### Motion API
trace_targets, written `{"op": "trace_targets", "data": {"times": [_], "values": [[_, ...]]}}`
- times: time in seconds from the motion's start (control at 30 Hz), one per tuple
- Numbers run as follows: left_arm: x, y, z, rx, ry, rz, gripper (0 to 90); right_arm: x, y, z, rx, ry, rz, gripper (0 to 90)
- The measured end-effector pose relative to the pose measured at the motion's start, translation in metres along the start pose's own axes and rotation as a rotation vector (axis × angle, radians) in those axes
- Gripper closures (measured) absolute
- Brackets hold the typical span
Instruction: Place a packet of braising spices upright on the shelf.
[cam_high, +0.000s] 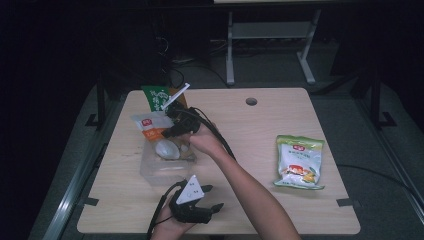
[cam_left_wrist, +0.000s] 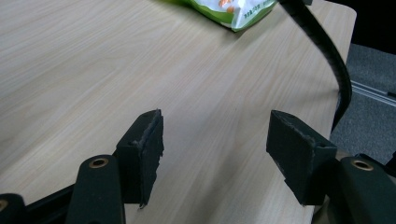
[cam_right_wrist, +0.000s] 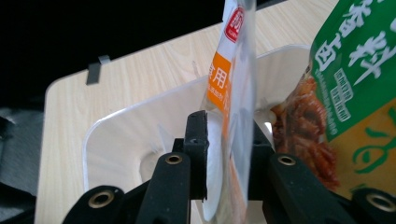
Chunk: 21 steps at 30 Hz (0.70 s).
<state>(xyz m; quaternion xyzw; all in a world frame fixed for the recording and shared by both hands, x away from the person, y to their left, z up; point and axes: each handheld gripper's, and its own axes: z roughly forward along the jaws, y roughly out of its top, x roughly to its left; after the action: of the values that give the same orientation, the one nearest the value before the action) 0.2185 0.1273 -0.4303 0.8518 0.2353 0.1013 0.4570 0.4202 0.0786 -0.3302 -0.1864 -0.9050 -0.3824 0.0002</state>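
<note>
1. Two black fingers (cam_right_wrist: 196, 140) of our right gripper (cam_right_wrist: 226, 154) are clamped on the white-and-orange pouch (cam_right_wrist: 231, 70). The right gripper view shows this grip close up, the thin pouch pinched edge-on between the pads.
2. That same view shows the pouch hanging over the open clear plastic container (cam_right_wrist: 121, 135), with a green packet (cam_right_wrist: 355, 88) standing just beside it on the right, inside the container's far wall.
3. From the high view we see what the close view cannot: the right gripper (cam_high: 181, 126) reaches across to the container (cam_high: 150, 170), which sits on the left half of the bench (cam_high: 250, 140). The pouch (cam_high: 150, 126) stands upright at its far end, and the green packet (cam_high: 159, 98) rises behind it.
4. Inside the container, the high view shows a pale rounded item (cam_high: 167, 149); we cannot tell what it is.
5. Our left gripper (cam_left_wrist: 215, 140) has its fingers (cam_left_wrist: 142, 154) wide apart with nothing between them, above bare wood. Its view catches the corner of a green-and-white snack bag (cam_left_wrist: 233, 9) at the top edge.
6. The high view places the left gripper (cam_high: 210, 197) at the bench's near edge, just in front of the container, and the snack bag (cam_high: 299, 162) lying flat well apart on the right side.
</note>
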Motion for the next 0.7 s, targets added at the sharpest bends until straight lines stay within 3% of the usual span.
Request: {"op": "trace_targets", "data": {"times": [0.07,0.23,0.37,0.43,0.7], "values": [[0.000,0.000,0.000,-0.001,-0.002,0.001,35.9,0.000,0.007,0.001,0.032,-0.006,-0.011,70.5],[0.001,0.000,-0.001,-0.005,-0.003,0.000,35.9,0.001,0.022,0.001,0.095,-0.027,-0.009,70.6],[0.000,0.001,-0.001,-0.009,-0.005,0.002,35.9,-0.003,0.029,0.004,0.141,-0.049,0.008,81.1],[0.000,0.001,-0.001,-0.008,-0.006,0.001,35.9,-0.005,0.030,0.005,0.139,-0.051,0.021,88.6],[0.001,0.001,-0.001,-0.013,-0.003,-0.010,35.9,0.006,0.025,-0.002,0.061,0.000,0.019,89.7]]}}
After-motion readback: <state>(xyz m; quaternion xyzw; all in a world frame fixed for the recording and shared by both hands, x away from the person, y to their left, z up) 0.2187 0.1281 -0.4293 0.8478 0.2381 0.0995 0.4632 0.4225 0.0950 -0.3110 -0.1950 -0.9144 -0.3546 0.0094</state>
